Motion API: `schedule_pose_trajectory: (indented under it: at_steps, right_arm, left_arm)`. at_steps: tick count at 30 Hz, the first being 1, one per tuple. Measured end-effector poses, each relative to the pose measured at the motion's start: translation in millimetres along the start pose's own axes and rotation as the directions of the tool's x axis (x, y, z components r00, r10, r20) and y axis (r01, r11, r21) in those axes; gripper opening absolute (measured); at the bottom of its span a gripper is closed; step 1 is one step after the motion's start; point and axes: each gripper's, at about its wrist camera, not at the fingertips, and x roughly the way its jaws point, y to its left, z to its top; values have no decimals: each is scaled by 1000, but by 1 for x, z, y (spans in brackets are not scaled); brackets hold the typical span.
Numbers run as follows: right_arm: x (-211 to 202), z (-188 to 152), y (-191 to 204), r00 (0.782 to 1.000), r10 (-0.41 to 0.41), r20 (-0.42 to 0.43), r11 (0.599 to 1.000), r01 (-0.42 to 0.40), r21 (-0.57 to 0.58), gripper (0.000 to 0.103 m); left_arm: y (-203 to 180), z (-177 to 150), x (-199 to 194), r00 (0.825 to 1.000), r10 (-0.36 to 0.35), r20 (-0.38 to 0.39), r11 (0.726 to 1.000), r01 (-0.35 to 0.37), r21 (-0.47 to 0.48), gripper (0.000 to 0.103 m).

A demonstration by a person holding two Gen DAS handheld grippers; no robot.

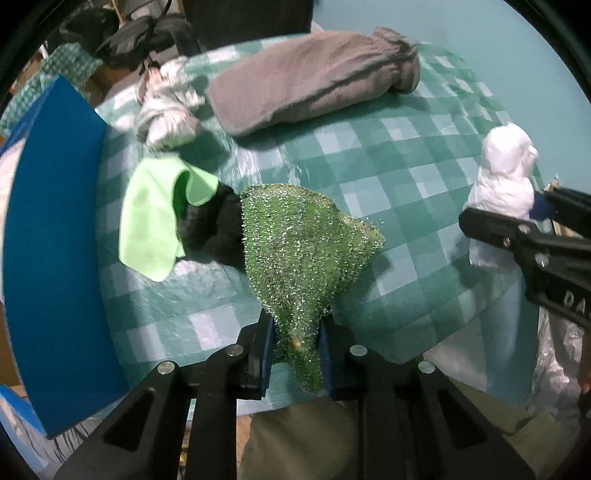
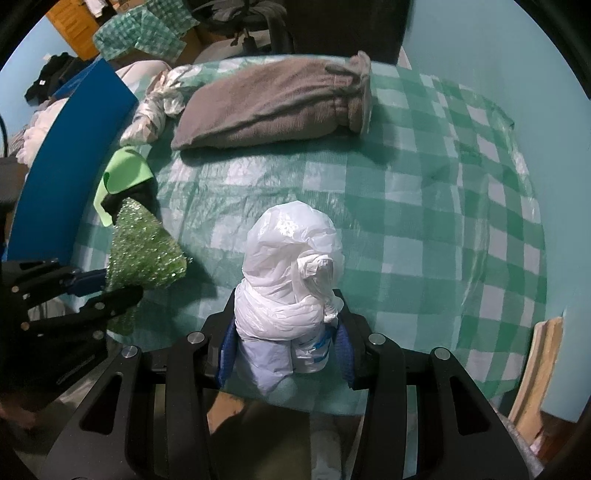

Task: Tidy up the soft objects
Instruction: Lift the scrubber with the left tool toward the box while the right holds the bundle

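Note:
My left gripper (image 1: 295, 345) is shut on a glittery green scrub cloth (image 1: 299, 240) and holds it over the near edge of the checkered table (image 1: 406, 155); it also shows in the right wrist view (image 2: 142, 254). My right gripper (image 2: 284, 341) is shut on a knotted white plastic bag (image 2: 291, 273), seen at the right of the left wrist view (image 1: 504, 177). A light green cloth (image 1: 155, 218) lies over a black cloth (image 1: 218, 229) at the table's left. A folded grey towel (image 1: 314, 81) and a crumpled white-grey bag (image 1: 166, 110) lie at the far side.
A blue board (image 1: 51, 236) stands along the table's left edge. A wooden piece (image 2: 539, 373) leans by the turquoise wall at the right. A dark chair (image 2: 251, 22) and clutter are behind the table.

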Motion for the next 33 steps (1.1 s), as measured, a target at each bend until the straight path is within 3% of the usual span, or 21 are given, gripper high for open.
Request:
schedule_pose_trajectory:
  at_steps: [12, 33]
  right_arm:
    - [-28, 21, 11, 999, 5, 43, 999, -3, -43, 44]
    - [-70, 57, 65, 993, 53, 108, 988, -37, -149, 44]
  left_arm:
    - [20, 7, -45, 997, -13, 81, 1000, 14, -19, 21]
    - [73, 16, -97, 979, 14, 203, 995, 6, -99, 21]
